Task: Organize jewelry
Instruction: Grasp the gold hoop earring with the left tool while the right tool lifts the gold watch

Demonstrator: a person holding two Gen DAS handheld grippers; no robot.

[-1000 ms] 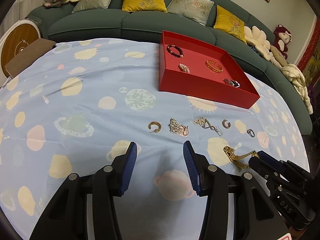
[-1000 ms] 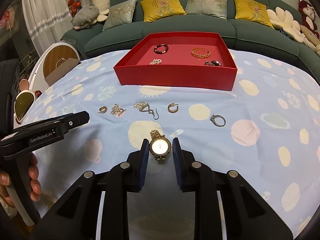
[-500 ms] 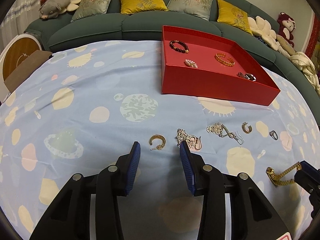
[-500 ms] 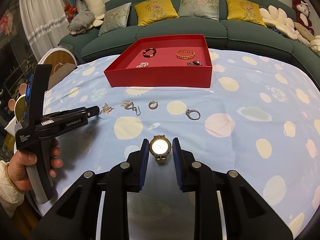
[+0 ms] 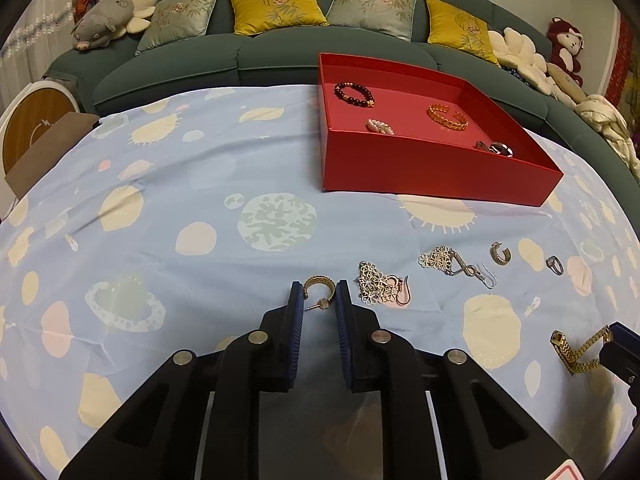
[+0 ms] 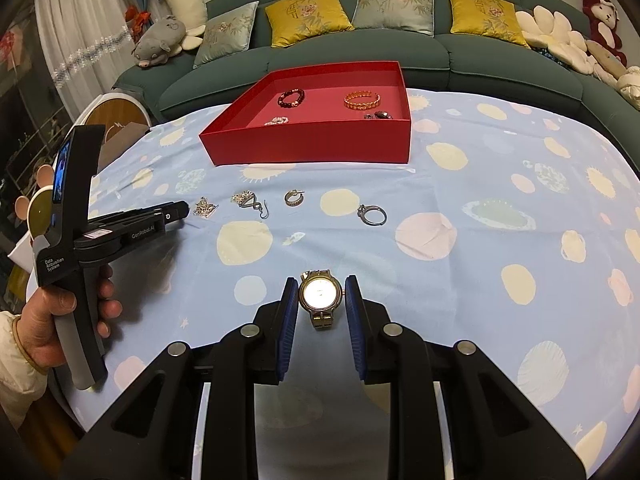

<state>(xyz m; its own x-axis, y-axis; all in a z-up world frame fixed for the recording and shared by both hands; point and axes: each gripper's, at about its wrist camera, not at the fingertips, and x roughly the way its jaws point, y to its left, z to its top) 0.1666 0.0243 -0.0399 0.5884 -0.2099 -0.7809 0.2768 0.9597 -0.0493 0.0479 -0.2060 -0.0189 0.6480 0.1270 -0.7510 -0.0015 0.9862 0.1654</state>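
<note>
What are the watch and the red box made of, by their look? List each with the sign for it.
Watch: seemingly polished gold-tone metal; the case and link band glint, and the dial glares under a glassy face.
Red box: likely matte cardboard or paperboard; thin straight walls, sharp folded corners, no shine. Neither is certain from looks alone.

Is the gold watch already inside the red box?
No, the gold watch is between the right gripper fingers, above the tablecloth, far from the red box.

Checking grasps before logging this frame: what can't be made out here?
- Left wrist view: whether the left gripper pinches the gold hoop earring; contact unclear.
- Left wrist view: gold watch face, hidden by the right gripper.
- Right wrist view: hoop earring, hidden behind the left gripper.
</note>
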